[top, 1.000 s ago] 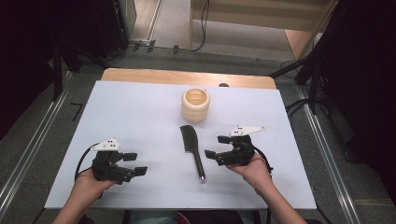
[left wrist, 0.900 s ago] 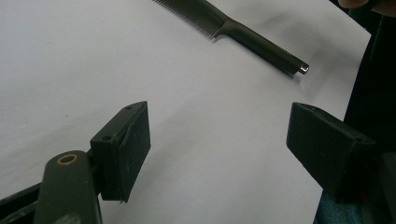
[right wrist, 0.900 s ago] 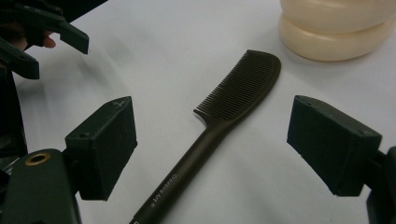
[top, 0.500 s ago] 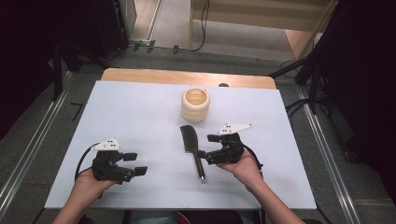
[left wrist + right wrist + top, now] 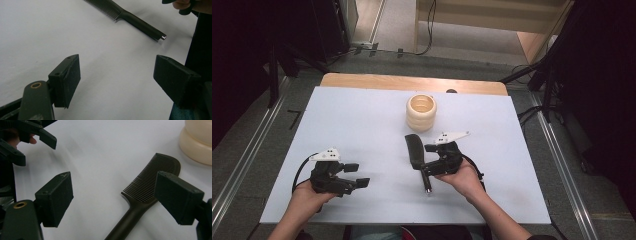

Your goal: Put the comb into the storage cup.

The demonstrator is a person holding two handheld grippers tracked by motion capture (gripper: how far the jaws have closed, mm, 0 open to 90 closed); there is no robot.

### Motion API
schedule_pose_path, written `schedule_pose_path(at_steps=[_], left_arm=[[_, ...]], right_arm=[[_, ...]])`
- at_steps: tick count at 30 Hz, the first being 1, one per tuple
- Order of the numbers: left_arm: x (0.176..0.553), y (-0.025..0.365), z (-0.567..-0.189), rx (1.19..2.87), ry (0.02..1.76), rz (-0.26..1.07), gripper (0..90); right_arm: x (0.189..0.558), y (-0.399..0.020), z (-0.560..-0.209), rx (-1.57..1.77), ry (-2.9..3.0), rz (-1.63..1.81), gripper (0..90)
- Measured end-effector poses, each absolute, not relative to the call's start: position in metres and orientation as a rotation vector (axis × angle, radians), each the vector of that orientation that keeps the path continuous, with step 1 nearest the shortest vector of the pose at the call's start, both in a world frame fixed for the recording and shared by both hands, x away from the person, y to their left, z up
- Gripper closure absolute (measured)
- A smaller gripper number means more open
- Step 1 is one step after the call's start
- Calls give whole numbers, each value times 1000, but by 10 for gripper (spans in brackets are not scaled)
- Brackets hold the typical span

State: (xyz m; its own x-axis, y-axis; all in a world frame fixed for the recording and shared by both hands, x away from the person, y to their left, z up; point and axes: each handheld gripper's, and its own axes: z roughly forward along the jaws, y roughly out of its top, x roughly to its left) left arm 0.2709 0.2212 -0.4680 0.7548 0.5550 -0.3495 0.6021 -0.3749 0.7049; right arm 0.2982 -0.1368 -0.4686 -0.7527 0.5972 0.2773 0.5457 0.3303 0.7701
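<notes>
A: State the position of each hand, nearest first.

B: The left hand [image 5: 307,197] rests low on the near left of the bench [image 5: 362,120], holding the left gripper [image 5: 354,176] level and aimed to the right. Jaws apart, nothing between them. The right hand [image 5: 464,177] holds the right gripper [image 5: 426,159] at the near centre, aimed left, directly over the comb [image 5: 416,152]. Jaws apart; in the right gripper view the comb lies between and below them, one jaw over the toothed edge. Whether a jaw touches the comb cannot be told.

A: Surrounding items and obstructions?

B: A cream ribbed cup [image 5: 421,112] stands upright beyond the comb, near its head and apart from it. The bench surface between the two grippers is bare white sheet.

A: Orientation of the comb?

B: It lies flat. The long axis runs near to far: the handle end with its metal tip [image 5: 428,190] points toward the person, the toothed head toward the cup.
</notes>
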Motion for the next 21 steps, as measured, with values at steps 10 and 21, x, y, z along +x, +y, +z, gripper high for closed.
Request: schedule_pose_path(at_steps=[10, 21], left_arm=[[271, 222, -468, 2059, 871, -66, 225], [270, 222, -467, 2059, 865, -66, 225]], right_arm=[[299, -132, -471, 1076, 2542, 1411, 339], [296, -132, -488, 1127, 2660, 1332, 877]])
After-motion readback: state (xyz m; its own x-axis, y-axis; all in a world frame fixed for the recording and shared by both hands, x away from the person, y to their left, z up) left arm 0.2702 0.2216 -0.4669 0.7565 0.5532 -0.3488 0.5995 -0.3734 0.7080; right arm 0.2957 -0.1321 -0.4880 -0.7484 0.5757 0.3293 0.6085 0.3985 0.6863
